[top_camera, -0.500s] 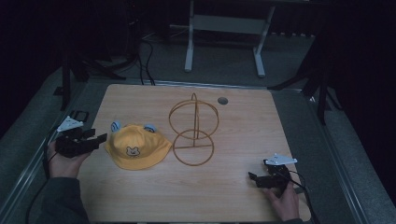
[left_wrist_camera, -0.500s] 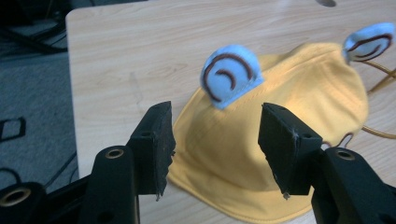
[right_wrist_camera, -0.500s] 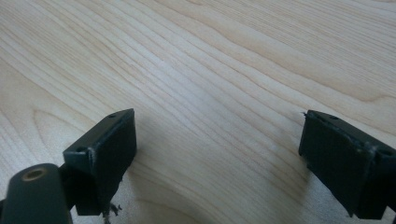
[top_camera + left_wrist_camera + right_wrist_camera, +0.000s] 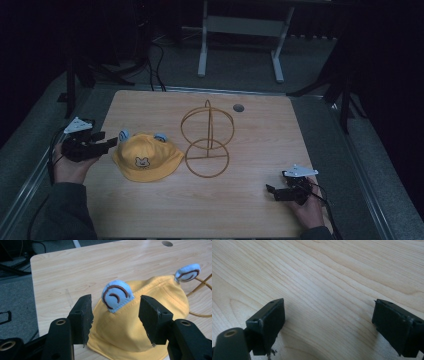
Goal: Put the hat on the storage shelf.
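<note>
On the pale wooden table (image 4: 150, 210), the left gripper (image 4: 115, 315) gapes at the yellow hat's (image 4: 140, 322) blue ear (image 4: 116, 298), apparently pre-grasp (closing next), while the right gripper (image 4: 329, 322) idles open at lower right.

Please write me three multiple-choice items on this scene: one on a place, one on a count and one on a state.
1. Where does the yellow hat lie?
A. left of the wire stand
B. on top of the stand
C. off the table

2. How many blue ears stand on the hat?
A. one
B. two
C. four

3. How do the left gripper's jaws stand?
A. shut on the brim
B. shut on nothing
C. open

Answers: 1 A, the high view shows the hat on the wood beside the stand's base; 2 B, both ears show in the left gripper view; 3 C, the jaws stand apart with one ear seen between them.
</note>
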`<state>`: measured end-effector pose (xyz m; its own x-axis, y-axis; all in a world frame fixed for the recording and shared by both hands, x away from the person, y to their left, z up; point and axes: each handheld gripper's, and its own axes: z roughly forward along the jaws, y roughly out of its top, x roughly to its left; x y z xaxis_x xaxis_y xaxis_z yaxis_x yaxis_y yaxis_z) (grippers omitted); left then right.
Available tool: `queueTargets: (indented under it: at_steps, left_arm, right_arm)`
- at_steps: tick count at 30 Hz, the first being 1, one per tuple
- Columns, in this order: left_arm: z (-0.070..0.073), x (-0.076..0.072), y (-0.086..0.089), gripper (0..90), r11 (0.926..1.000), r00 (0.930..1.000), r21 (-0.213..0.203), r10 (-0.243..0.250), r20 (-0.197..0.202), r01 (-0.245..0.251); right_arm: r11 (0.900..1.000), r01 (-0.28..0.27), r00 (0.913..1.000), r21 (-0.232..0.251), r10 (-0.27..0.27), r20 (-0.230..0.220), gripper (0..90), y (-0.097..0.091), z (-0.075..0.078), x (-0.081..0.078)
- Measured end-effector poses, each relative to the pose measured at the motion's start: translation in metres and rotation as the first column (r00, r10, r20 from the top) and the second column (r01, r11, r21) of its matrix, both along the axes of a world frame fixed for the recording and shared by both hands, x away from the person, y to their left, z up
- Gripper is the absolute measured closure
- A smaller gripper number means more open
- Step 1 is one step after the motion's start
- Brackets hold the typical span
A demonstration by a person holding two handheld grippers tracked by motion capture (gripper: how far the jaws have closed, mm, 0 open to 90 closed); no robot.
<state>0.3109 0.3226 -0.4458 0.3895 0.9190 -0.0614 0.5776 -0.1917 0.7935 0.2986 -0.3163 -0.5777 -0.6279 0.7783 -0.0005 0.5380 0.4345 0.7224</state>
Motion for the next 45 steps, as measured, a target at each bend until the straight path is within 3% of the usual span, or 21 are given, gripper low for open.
queueTargets:
  at_steps: [5, 12, 20, 25, 34, 41, 45]
  left_arm:
    - [0.008, 0.001, 0.003, 44.2, 0.9999, 1.0, 0.012, -0.001, 0.001, 0.001]
    - [0.018, 0.004, 0.003, 43.3, 0.9978, 0.9984, 0.035, -0.056, -0.009, 0.056]
    - [0.028, 0.008, -0.003, 43.1, 0.9901, 0.9943, 0.091, -0.105, -0.017, 0.106]
    - [0.034, 0.01, -0.005, 42.8, 0.9876, 0.9917, 0.091, -0.128, -0.004, 0.128]
    - [0.044, 0.017, -0.015, 42.8, 0.9722, 0.9833, 0.147, -0.181, -0.016, 0.182]
    - [0.048, 0.023, -0.024, 42.8, 0.9542, 0.9733, 0.192, -0.226, -0.038, 0.229]
    - [0.049, 0.029, -0.027, 42.8, 0.9505, 0.9704, 0.195, -0.237, -0.047, 0.242]
  right_arm:
    - [1.0, 0.005, 1.0, 0.0, -0.005, 0.0, 11.1, 0.0, 0.0, 0.0]
    - [1.0, 0.006, 1.0, 0.0, -0.006, 0.0, 11.1, 0.0, 0.0, 0.0]
    - [1.0, 0.006, 1.0, -0.001, -0.006, 0.0, 11.2, 0.0, 0.0, 0.0]
    - [1.0, 0.006, 1.0, -0.001, -0.006, 0.001, 11.2, 0.0, 0.0, 0.0]
    - [1.0, 0.009, 1.0, -0.001, -0.009, 0.001, 11.2, 0.0, 0.0, -0.001]
    - [1.0, 0.009, 1.0, 0.0, -0.009, -0.001, 11.2, 0.0, 0.0, -0.001]
    - [1.0, 0.01, 1.0, 0.0, -0.01, -0.001, 11.2, 0.0, 0.0, -0.001]
